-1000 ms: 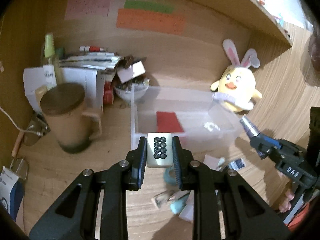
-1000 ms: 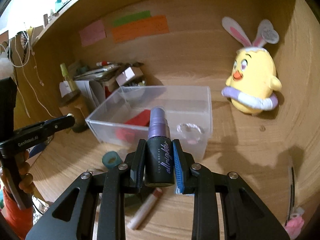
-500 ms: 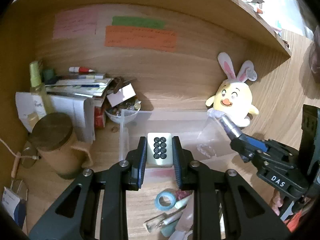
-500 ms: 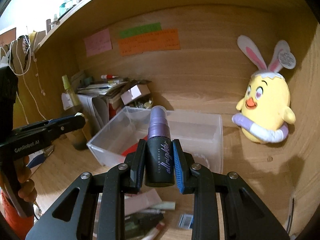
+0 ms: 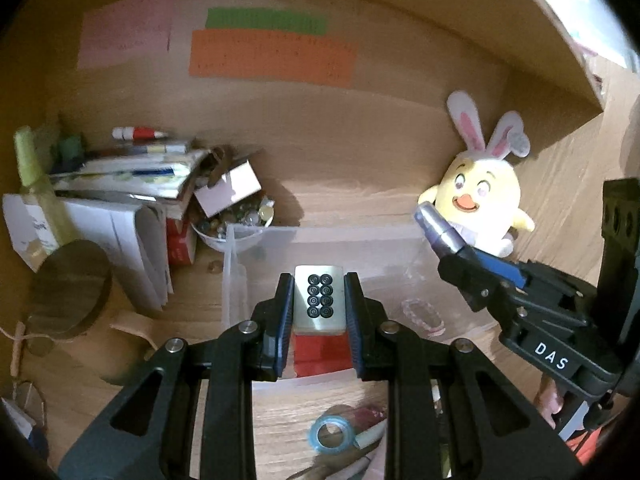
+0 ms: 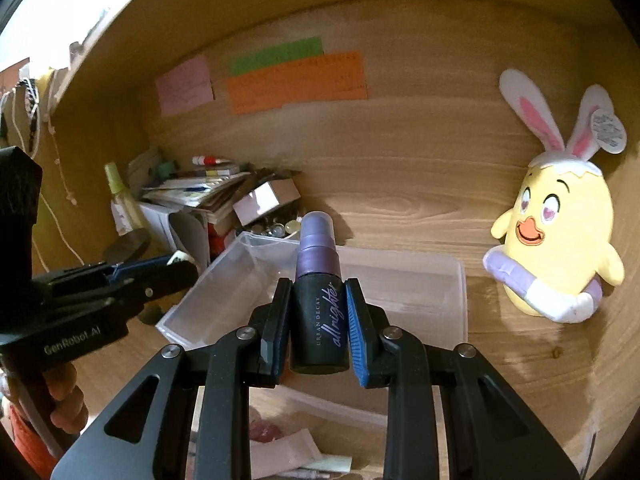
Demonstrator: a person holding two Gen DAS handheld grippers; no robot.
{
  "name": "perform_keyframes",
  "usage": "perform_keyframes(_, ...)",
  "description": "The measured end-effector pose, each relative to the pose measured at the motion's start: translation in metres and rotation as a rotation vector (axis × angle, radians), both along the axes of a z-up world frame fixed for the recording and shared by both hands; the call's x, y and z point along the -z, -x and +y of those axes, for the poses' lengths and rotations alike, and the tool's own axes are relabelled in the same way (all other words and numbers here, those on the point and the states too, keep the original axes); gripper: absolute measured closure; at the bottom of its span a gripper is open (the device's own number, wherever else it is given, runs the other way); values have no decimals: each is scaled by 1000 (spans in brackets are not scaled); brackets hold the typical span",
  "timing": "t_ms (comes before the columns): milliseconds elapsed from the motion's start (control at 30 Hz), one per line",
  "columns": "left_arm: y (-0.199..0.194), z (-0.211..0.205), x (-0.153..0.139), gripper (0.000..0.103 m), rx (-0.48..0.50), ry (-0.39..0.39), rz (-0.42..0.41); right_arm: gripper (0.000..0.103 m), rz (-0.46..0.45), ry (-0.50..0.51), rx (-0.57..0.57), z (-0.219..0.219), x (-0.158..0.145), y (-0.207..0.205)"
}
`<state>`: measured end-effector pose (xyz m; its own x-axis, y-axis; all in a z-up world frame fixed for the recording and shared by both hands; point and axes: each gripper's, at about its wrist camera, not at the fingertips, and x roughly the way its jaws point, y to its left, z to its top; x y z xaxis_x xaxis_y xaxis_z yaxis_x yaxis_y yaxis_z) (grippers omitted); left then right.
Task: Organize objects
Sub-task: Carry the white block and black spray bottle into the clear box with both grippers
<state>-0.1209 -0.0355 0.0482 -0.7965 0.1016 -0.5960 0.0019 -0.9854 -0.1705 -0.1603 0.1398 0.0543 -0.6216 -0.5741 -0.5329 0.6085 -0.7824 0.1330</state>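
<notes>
Since a second before, we had carried both tongs forward until they hung over the clear plastic bin, which had slid lower in both views. Our left tongs stayed clamped on the mahjong tile, a smooth cream block with black rings, above the red card in the bin. Our right tongs stayed clamped on the spray bottle, dark and cylindrical with a purple cap. Loose clutter lay on the wooden desk before the bin: a blue tape ring. Beyond stood a stack of papers and a plush yellow chick
</notes>
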Motion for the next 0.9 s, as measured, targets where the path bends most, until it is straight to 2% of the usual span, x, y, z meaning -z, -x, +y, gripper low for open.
perform_keyframes(333, 26, 1, 27, 79, 0, 21, -87, 80, -71, -67, 6, -12, 31, 24)
perform_keyframes(500, 38, 4, 41, 79, -22, 63, -126, 80, -109, -108, 7, -18, 46, 34)
perform_keyframes(900, 53, 8, 61, 79, 5, 58, -200, 80, -141, -189, -6, -29, 63, 39)
